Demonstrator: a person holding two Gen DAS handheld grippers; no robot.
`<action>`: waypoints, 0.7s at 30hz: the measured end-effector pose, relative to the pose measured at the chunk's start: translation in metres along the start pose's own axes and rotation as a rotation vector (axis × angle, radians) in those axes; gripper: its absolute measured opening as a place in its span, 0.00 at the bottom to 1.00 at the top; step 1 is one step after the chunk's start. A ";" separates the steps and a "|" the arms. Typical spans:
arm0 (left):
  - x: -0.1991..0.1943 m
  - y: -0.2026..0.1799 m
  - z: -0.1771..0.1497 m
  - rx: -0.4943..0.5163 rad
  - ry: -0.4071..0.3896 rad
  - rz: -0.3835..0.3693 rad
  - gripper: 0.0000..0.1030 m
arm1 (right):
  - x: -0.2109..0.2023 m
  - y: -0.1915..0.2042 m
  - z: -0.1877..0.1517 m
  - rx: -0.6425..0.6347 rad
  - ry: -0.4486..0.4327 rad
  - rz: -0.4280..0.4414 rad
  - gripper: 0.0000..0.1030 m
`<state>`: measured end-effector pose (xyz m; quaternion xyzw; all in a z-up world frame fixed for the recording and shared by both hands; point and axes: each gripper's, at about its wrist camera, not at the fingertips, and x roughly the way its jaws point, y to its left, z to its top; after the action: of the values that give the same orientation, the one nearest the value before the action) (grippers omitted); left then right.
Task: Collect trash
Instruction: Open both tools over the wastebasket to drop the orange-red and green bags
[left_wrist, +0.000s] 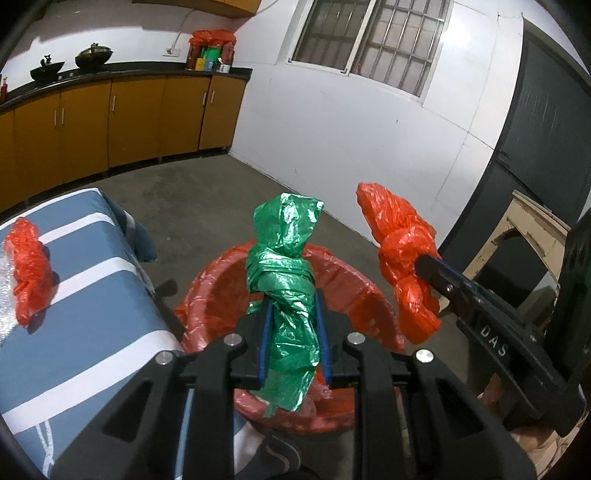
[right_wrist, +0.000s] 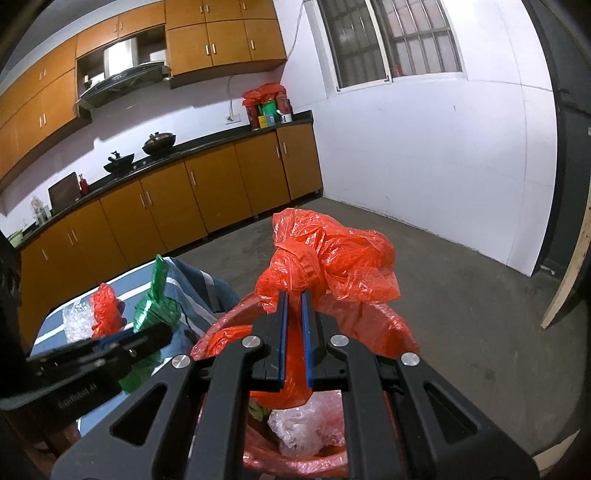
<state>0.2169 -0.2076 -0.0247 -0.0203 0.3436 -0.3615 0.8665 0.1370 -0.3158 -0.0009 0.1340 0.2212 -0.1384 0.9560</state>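
Observation:
My left gripper (left_wrist: 293, 299) is shut on a knotted green plastic bag (left_wrist: 284, 266) and holds it above a bin lined with a red bag (left_wrist: 343, 280). My right gripper (right_wrist: 294, 295) is shut on a knotted red plastic bag (right_wrist: 328, 258), also above the bin (right_wrist: 384, 332). The right gripper shows in the left wrist view (left_wrist: 424, 264), to the right of the green bag, holding the red bag (left_wrist: 402, 258). The left gripper with the green bag (right_wrist: 153, 306) shows at the left in the right wrist view. Clear crumpled plastic (right_wrist: 306, 424) lies inside the bin.
A table with a blue-and-white striped cloth (left_wrist: 88, 295) stands left of the bin. A red knotted bag (left_wrist: 29, 269) and bubble wrap (right_wrist: 75, 321) lie on it. Orange kitchen cabinets (left_wrist: 110, 122) line the far wall. A dark door (left_wrist: 546, 129) is at the right.

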 end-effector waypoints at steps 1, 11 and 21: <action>0.003 0.000 -0.001 0.001 0.005 -0.001 0.22 | 0.002 -0.002 0.001 0.008 0.002 -0.001 0.07; 0.035 0.003 -0.010 -0.012 0.067 0.003 0.40 | 0.013 -0.013 -0.001 0.059 0.040 0.013 0.25; 0.023 0.036 -0.025 -0.042 0.041 0.146 0.62 | 0.014 -0.020 -0.008 0.062 0.051 -0.044 0.48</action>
<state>0.2350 -0.1899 -0.0673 -0.0062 0.3692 -0.2904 0.8828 0.1393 -0.3341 -0.0178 0.1620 0.2440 -0.1629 0.9422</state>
